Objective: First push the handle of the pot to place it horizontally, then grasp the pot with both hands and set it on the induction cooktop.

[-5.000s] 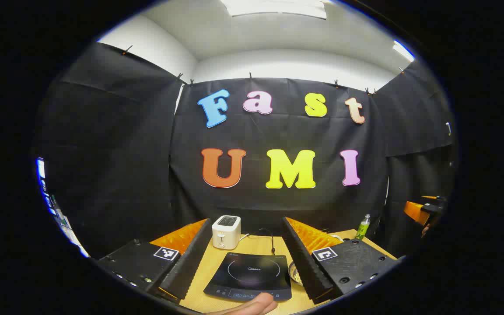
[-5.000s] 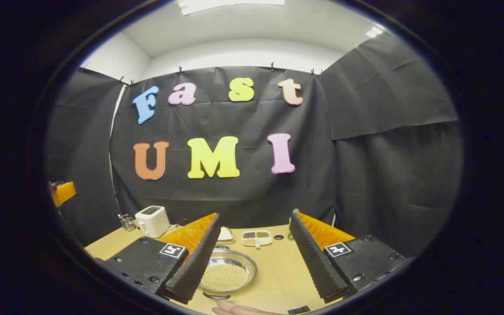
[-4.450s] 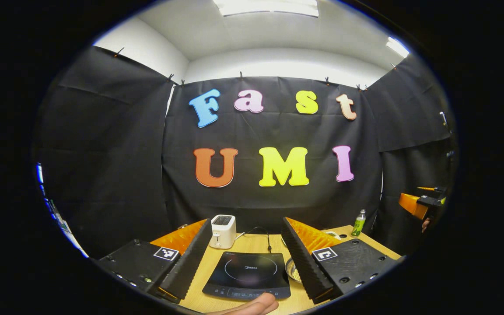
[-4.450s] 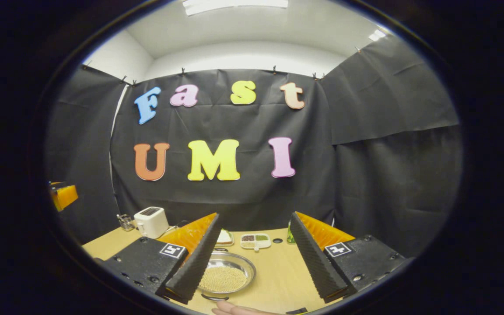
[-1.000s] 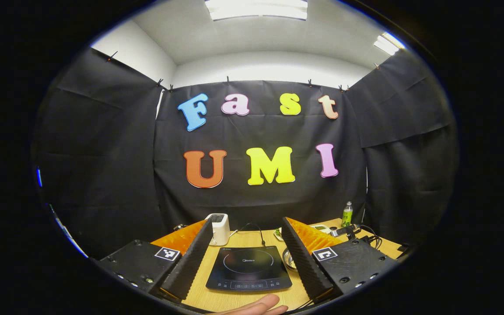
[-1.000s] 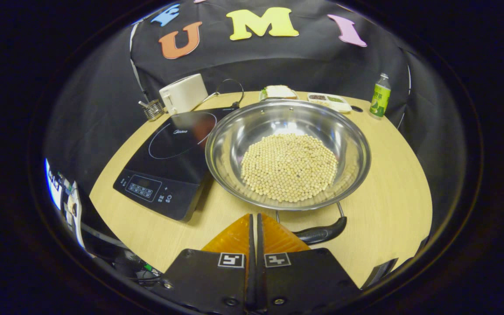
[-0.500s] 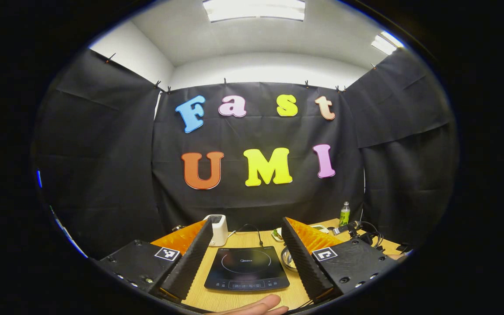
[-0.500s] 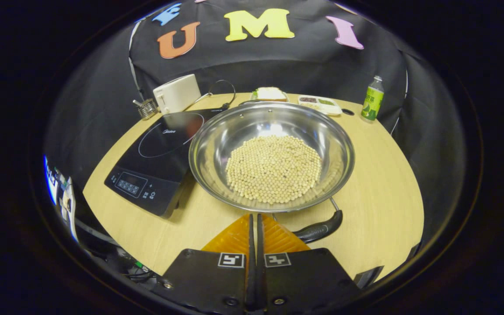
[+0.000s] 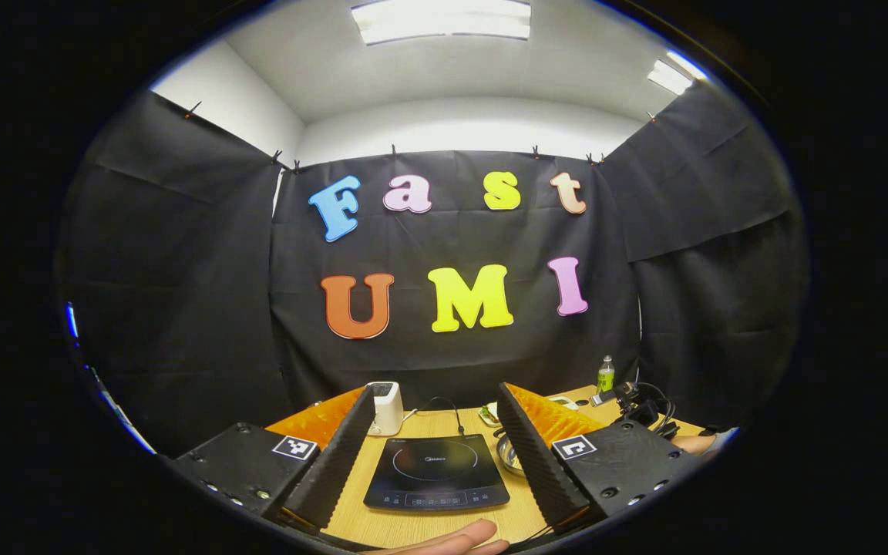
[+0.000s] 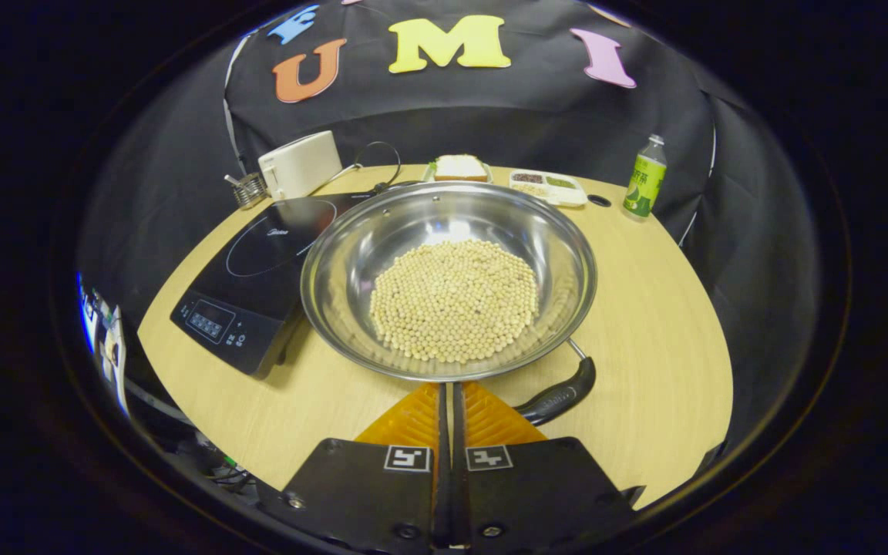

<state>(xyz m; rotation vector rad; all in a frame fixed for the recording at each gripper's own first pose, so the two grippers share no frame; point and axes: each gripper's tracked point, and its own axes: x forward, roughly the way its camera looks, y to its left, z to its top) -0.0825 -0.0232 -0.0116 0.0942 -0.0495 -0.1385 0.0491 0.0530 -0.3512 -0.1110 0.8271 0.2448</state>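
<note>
In the right gripper view a steel pot (image 10: 336,254) holding pale beans (image 10: 455,301) sits on the table, just right of the black induction cooktop (image 10: 259,262). Its black handle (image 10: 556,399) points toward the near right. My right gripper (image 10: 448,385) is shut, with nothing between its fingers. Its tips sit at the pot's near rim, against the left end of the handle. My left gripper (image 9: 436,390) hovers open above the table, with the cooktop (image 9: 436,472) between its fingers. A sliver of the pot (image 9: 507,455) shows beside its right finger.
A white toaster (image 10: 301,173), a small metal holder (image 10: 247,189), a plate of bread (image 10: 455,166), a divided snack tray (image 10: 548,185) and a green bottle (image 10: 642,185) line the table's far edge. A person's finger (image 9: 452,538) shows at the bottom of the left gripper view.
The right gripper has shut and tipped down over the pot. In the last second the handle swung toward the right and the pot slid left in that view. The left gripper barely moved.
</note>
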